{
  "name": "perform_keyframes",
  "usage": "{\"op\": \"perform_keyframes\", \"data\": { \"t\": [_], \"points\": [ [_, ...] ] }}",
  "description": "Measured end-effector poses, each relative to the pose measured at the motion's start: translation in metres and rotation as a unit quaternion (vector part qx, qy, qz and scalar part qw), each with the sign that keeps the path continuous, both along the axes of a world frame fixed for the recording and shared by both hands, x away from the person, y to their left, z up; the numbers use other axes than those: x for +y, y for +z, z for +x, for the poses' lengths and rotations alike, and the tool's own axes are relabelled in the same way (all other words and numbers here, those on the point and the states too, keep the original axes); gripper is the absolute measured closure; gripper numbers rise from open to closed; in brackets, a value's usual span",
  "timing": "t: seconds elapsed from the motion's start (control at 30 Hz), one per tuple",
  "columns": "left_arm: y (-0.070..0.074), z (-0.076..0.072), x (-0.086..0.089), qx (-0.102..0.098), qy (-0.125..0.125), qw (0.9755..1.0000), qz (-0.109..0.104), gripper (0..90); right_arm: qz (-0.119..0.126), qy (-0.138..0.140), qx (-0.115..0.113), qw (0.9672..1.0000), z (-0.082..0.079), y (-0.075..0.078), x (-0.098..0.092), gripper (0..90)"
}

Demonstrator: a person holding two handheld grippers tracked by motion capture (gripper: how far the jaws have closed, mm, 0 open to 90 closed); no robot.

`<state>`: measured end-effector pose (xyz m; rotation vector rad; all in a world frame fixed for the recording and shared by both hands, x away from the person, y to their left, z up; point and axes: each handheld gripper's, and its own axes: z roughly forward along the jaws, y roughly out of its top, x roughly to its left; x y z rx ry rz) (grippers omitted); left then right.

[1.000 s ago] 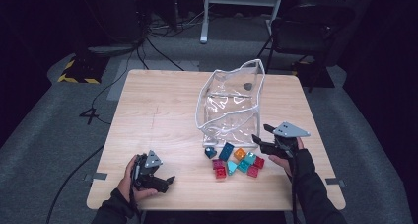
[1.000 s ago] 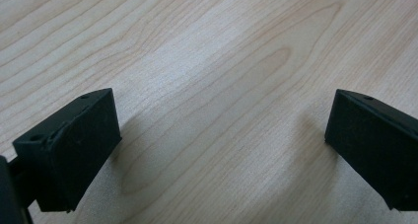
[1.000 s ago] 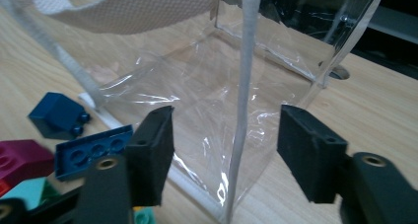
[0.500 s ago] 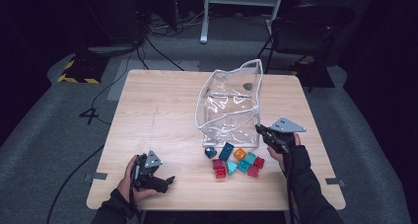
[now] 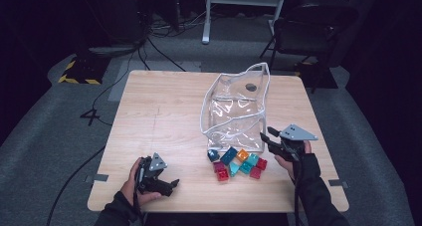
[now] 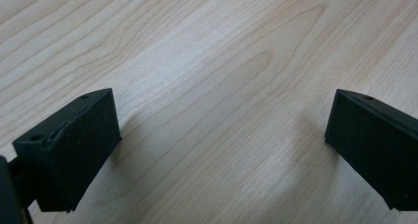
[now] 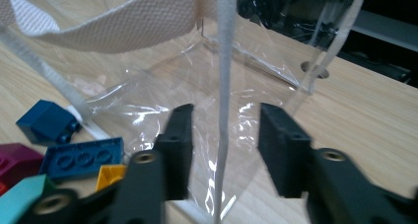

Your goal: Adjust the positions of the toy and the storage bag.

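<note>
Straddling, not pinching, white trim of clear bag at mid-table behind bricks with right gripper, jaws just eased apart; left gripper wide over bare table; risk of trim slipping out, letting bag mouth sag.

The bag beside the bricks is clear, glossy plastic film – creased, catching glare – edged with white woven cloth tape. The bricks look smooth hard plastic; the table under the bag is pale matt wood grain
</note>
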<state>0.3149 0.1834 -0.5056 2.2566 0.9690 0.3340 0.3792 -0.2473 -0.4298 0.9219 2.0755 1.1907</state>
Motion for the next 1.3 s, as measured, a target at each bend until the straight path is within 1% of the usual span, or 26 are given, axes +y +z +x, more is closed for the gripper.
{"op": "perform_keyframes", "data": {
  "t": [0.07,0.1,0.13,0.17,0.2,0.33,0.47,0.5,0.53,0.57,0.63,0.7,0.77,0.83,0.87,0.9,0.93,0.97,1.0,1.03,1.1,1.13,1.17,1.2,1.27,1.3],
  "points": [
    [0.000,0.000,-0.002,0.001,0.004,1.0000,-0.002,0.2,-0.001,-0.002,0.001,1.0000,-0.004,0.001,-0.002,55.5],
    [0.000,-0.001,-0.006,0.002,0.000,1.0000,-0.003,0.2,0.003,0.008,0.004,1.0000,-0.014,0.002,-0.009,50.2],
    [0.000,-0.001,-0.006,0.002,0.000,1.0000,-0.003,0.2,0.003,0.008,0.004,1.0000,-0.014,0.002,-0.009,50.2],
    [0.000,-0.001,-0.009,0.001,0.000,1.0000,-0.003,0.2,0.003,0.011,0.006,0.9999,-0.018,0.001,-0.013,47.4],
    [0.000,-0.002,-0.014,0.001,-0.005,1.0000,-0.002,0.2,0.003,0.023,0.017,0.9996,-0.025,-0.002,-0.018,42.8],
    [0.000,-0.003,-0.030,0.000,-0.022,0.9998,0.000,0.3,0.005,0.042,0.036,0.9985,-0.039,-0.011,-0.025,36.7],
    [0.000,-0.002,-0.048,0.000,-0.042,0.9991,0.000,0.3,-0.012,0.051,0.051,0.9973,-0.047,-0.021,-0.027,32.7],
    [0.000,-0.002,-0.048,0.000,-0.042,0.9991,0.000,0.3,-0.012,0.051,0.051,0.9973,-0.047,-0.021,-0.027,32.7],
    [0.000,0.001,-0.052,0.000,-0.039,0.9992,0.001,0.3,-0.017,0.048,0.062,0.9968,-0.047,-0.029,-0.030,29.9],
    [0.000,0.002,-0.054,0.002,-0.030,0.9995,-0.001,0.3,-0.016,0.047,0.067,0.9966,-0.047,-0.032,-0.032,29.6],
    [0.000,0.005,-0.058,-0.001,-0.032,0.9995,0.001,0.3,-0.012,0.042,0.077,0.9961,-0.045,-0.039,-0.036,29.6],
    [0.001,0.009,-0.060,-0.001,-0.030,0.9996,0.002,0.4,-0.016,0.027,0.080,0.9963,-0.042,-0.042,-0.038,30.2],
    [0.000,0.012,-0.063,0.000,-0.023,0.9997,0.001,0.4,-0.005,0.019,0.071,0.9973,-0.040,-0.041,-0.039,31.5],
    [0.000,0.014,-0.065,-0.001,-0.025,0.9997,0.000,0.4,-0.004,0.018,0.066,0.9977,-0.038,-0.039,-0.038,31.5],
    [0.000,0.016,-0.067,0.001,-0.026,0.9997,0.000,0.4,-0.002,0.012,0.052,0.9986,-0.034,-0.034,-0.034,33.7],
    [0.000,0.017,-0.070,0.002,-0.028,0.9996,-0.002,0.4,-0.002,0.012,0.052,0.9986,-0.034,-0.034,-0.034,33.7],
    [0.001,0.021,-0.074,0.001,-0.034,0.9994,0.002,0.4,0.013,0.002,0.041,0.9991,-0.027,-0.030,-0.030,35.0],
    [0.001,0.021,-0.074,0.001,-0.034,0.9994,0.002,0.4,0.013,0.002,0.041,0.9991,-0.027,-0.030,-0.030,35.0],
    [0.001,0.023,-0.080,0.000,-0.043,0.9991,0.001,0.4,0.030,0.004,0.045,0.9985,-0.017,-0.029,-0.025,35.2],
    [0.001,0.024,-0.083,0.001,-0.050,0.9988,0.001,0.4,0.027,0.002,0.046,0.9986,-0.013,-0.029,-0.022,35.2],
    [0.001,0.026,-0.087,0.001,-0.056,0.9984,0.000,0.4,0.023,0.017,0.052,0.9983,-0.004,-0.030,-0.013,33.9],
    [0.001,0.026,-0.087,0.001,-0.056,0.9984,0.000,0.4,0.023,0.017,0.052,0.9983,-0.004,-0.030,-0.013,33.9],
    [0.001,0.028,-0.092,0.000,-0.061,0.9981,0.001,0.4,0.014,0.020,0.060,0.9979,0.007,-0.032,0.000,31.6],
    [0.001,0.029,-0.093,0.001,-0.061,0.9981,0.002,0.4,0.017,0.020,0.060,0.9978,0.010,-0.032,0.003,31.5],
    [0.001,0.030,-0.095,0.001,-0.064,0.9980,0.002,0.4,0.018,0.018,0.062,0.9978,0.013,-0.033,0.007,31.3],
    [0.001,0.030,-0.097,0.001,-0.064,0.9979,0.001,0.4,0.015,0.004,0.064,0.9978,0.019,-0.034,0.013,31.0]
  ]
}}
